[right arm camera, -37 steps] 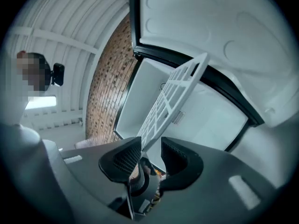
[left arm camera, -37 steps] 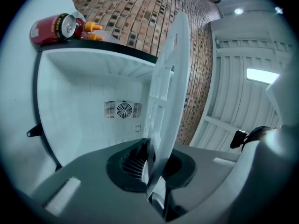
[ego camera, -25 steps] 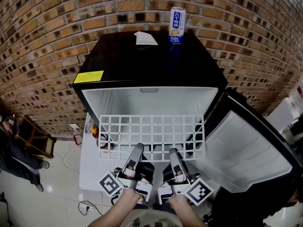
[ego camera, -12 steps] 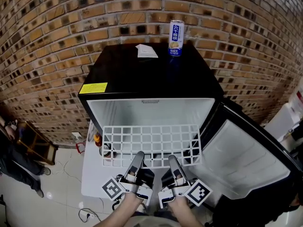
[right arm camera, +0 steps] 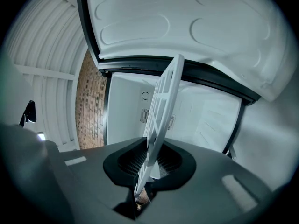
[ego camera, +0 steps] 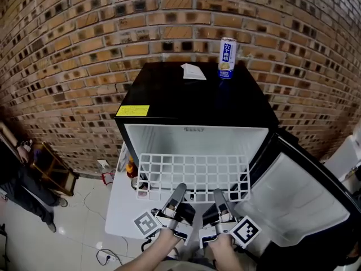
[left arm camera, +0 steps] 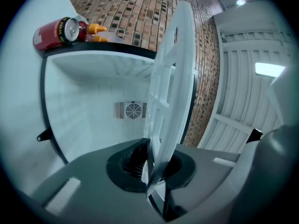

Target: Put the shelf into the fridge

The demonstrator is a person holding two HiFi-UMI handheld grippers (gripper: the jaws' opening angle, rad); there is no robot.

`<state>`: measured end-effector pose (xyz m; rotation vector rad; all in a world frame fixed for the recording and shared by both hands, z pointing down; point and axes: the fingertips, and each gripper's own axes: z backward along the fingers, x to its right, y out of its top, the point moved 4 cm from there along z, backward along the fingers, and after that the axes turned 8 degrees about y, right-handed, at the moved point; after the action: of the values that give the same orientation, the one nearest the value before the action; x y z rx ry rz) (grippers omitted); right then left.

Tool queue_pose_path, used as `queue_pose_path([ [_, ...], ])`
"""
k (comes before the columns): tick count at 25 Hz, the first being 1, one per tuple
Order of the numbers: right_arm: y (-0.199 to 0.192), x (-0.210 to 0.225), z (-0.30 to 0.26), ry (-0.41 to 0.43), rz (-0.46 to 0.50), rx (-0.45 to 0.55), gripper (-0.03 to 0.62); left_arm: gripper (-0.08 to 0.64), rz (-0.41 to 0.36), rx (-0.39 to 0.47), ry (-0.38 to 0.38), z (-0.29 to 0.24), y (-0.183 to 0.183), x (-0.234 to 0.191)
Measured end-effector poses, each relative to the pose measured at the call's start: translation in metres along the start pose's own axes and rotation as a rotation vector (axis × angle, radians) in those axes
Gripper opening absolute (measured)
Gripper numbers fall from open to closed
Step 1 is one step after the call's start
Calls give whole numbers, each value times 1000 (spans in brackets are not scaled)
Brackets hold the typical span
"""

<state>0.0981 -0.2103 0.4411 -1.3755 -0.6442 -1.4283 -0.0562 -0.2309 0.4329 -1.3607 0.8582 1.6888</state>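
Note:
A white wire shelf (ego camera: 194, 175) lies flat at the mouth of the open black fridge (ego camera: 197, 95), its far edge inside the white cavity (ego camera: 194, 140). My left gripper (ego camera: 180, 189) is shut on the shelf's near edge left of centre. My right gripper (ego camera: 218, 193) is shut on the same edge right of centre; its jaws have just been closing, with the shelf between them. In the left gripper view the shelf (left arm camera: 170, 78) runs edge-on from the jaws toward the cavity's back wall. The right gripper view shows the shelf (right arm camera: 163, 106) the same way.
The fridge door (ego camera: 304, 191) stands open at the right. A tall can (ego camera: 227, 58) and a paper (ego camera: 193, 72) sit on the fridge top. Bottles (ego camera: 131, 167) stand left of the fridge. A wooden stand (ego camera: 51, 165) and a person (ego camera: 17, 179) are at the far left.
The head view has shifted, so the fridge sits further right and lower in frame. Both grippers still hold the shelf's near edge at the fridge mouth.

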Motion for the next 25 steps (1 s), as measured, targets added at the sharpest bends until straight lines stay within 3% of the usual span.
queue_pose_path([
  [15,0,-5,1,18,45,11,32,15,37,2,28,2,0,-11],
  [22,1,-1,3,38,36,7,48,17,-33,0,-16,3,-2,1],
  [25,1,0,2,35,38,9,44,17,-15,-6,-13,1,-1,0],
])
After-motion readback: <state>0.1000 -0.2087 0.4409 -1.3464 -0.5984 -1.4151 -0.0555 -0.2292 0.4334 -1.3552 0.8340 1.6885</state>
